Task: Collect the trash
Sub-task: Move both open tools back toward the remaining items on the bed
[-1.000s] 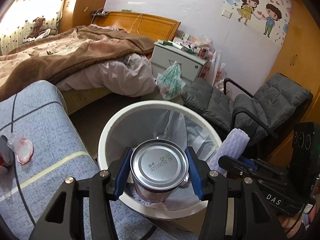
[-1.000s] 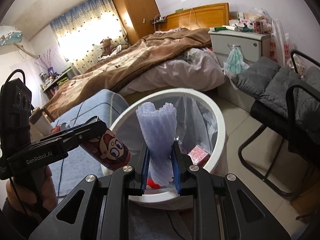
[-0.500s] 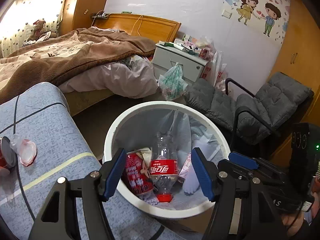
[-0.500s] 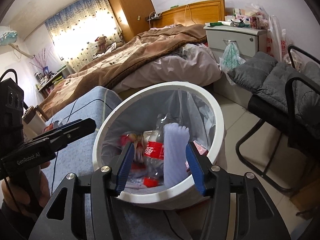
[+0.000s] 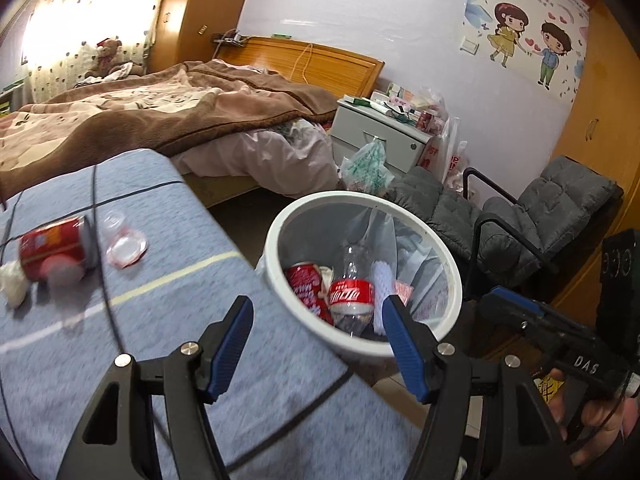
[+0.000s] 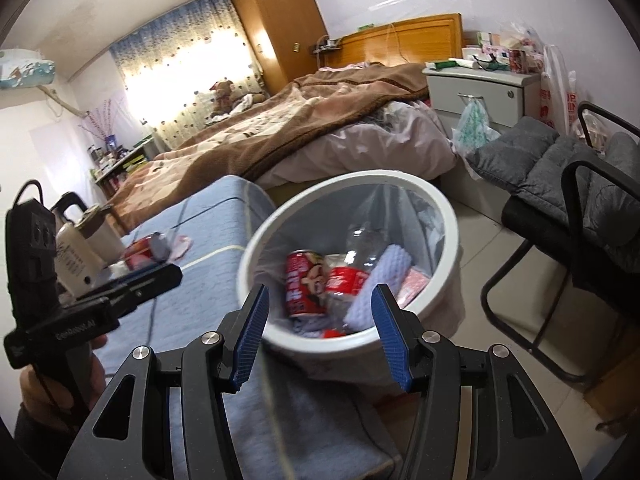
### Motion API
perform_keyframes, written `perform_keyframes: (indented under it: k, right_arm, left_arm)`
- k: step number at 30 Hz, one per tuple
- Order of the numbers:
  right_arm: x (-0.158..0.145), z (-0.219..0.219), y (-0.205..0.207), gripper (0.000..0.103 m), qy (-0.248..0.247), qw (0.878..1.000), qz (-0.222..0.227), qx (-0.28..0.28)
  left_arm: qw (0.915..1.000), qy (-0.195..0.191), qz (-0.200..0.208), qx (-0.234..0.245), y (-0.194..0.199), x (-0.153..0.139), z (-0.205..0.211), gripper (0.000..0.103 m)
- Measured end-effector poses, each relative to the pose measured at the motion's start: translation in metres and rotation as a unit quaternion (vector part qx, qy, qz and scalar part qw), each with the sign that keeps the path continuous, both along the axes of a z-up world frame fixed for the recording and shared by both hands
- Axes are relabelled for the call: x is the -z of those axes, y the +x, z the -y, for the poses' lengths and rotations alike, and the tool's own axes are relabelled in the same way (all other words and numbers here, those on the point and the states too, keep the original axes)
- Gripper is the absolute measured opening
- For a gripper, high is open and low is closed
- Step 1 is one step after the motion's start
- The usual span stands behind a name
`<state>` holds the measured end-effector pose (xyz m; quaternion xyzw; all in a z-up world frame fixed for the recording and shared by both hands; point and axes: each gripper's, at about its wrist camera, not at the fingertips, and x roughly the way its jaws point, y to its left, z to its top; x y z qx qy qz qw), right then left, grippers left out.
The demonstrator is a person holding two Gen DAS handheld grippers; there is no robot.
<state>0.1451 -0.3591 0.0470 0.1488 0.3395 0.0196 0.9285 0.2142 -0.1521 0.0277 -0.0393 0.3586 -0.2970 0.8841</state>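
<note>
A white bin (image 5: 276, 240) with a clear liner stands by the blue-clothed table (image 5: 160, 320). In it lie a red can (image 5: 304, 280), a clear cola bottle (image 5: 352, 288) and a pale purple foam sleeve (image 5: 380, 276). My left gripper (image 5: 318, 312) is open and empty over the table edge near the bin's rim. My right gripper (image 6: 320, 300) is open and empty just before the bin (image 6: 440, 200), where the can (image 6: 304, 284) and the sleeve (image 6: 380, 280) also show. On the table lie another red can (image 5: 52, 248), a clear plastic cup (image 5: 124, 246) and a white tissue (image 5: 12, 280).
A black cable (image 5: 108, 300) runs across the table. A white kettle (image 6: 84, 248) stands at the table's far left. Behind the bin are a bed (image 5: 160, 120), a grey nightstand (image 5: 380, 136) and a grey padded chair (image 5: 540, 216).
The left gripper let go of the can and the right let go of the foam sleeve; both now lie in the bin. Both grippers opened and drew back towards the table.
</note>
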Motion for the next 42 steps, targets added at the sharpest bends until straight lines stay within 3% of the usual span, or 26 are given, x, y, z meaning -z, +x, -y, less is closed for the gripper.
perform_keyframes:
  k: [21, 42]
  right_arm:
    - [0.002, -0.081, -0.036, 0.054, -0.007, 0.995, 0.001, -0.099]
    - [0.019, -0.113, -0.024, 0.054, -0.008, 0.991, -0.019, -0.132]
  left_arm:
    - [0.9981, 0.008, 0.002, -0.061, -0.063, 0.006, -0.072, 0.069]
    - [0.994, 0.003, -0.022, -0.107, -0.064, 0.022, -0.122, 0.069]
